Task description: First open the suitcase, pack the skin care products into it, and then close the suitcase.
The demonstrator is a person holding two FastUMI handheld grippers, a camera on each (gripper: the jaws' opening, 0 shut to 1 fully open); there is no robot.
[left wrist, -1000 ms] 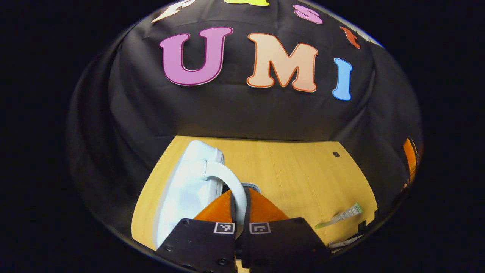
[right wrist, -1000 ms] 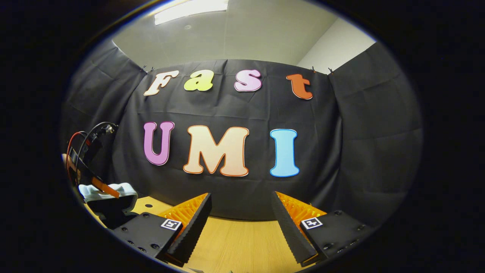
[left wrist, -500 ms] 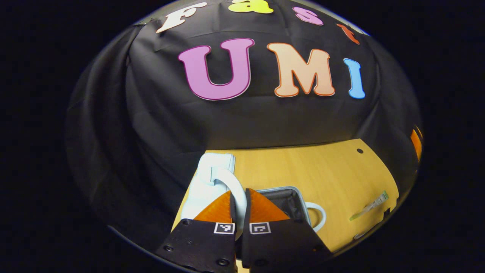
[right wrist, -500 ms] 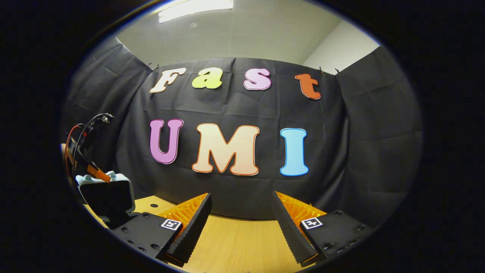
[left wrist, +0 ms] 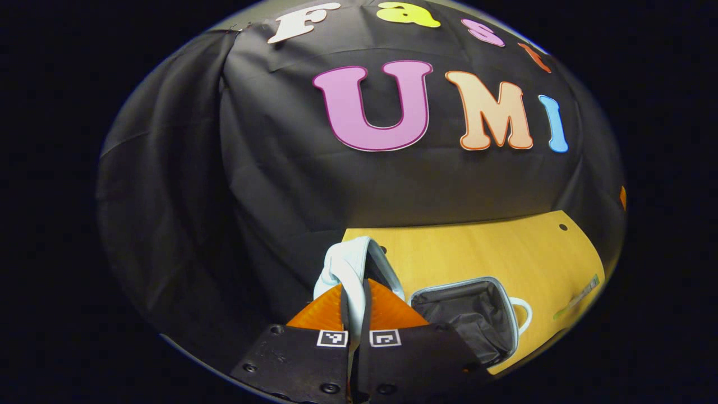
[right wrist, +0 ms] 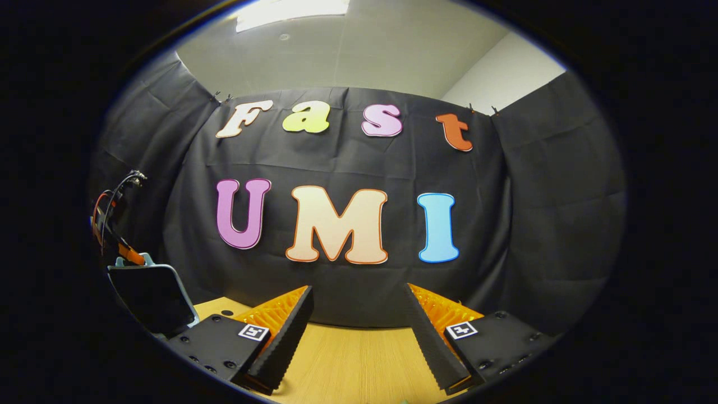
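Observation:
In the left gripper view my left gripper (left wrist: 354,303) is shut on the pale handle (left wrist: 352,275) of the suitcase lid (left wrist: 343,262), which stands nearly upright. To its right the suitcase's lower half (left wrist: 468,311) lies open on the table, showing a dark lining and a second pale handle (left wrist: 523,310). A skin care tube (left wrist: 578,294) lies at the far right of the table. In the right gripper view my right gripper (right wrist: 357,331) hangs open above the table with nothing between its fingers. At the far left of that view the raised lid (right wrist: 150,297) shows its dark inside, with the left gripper (right wrist: 120,249) at its top.
The wooden table (left wrist: 477,255) runs back to the black cloth wall, with a small round hole (left wrist: 562,227) near its far right corner. In the right gripper view the table (right wrist: 348,365) lies bare under the fingers.
The left gripper has swung the lid up and over to the left by its handle, from half raised to nearly upright. The suitcase's inside now shows. The right gripper has hardly moved.

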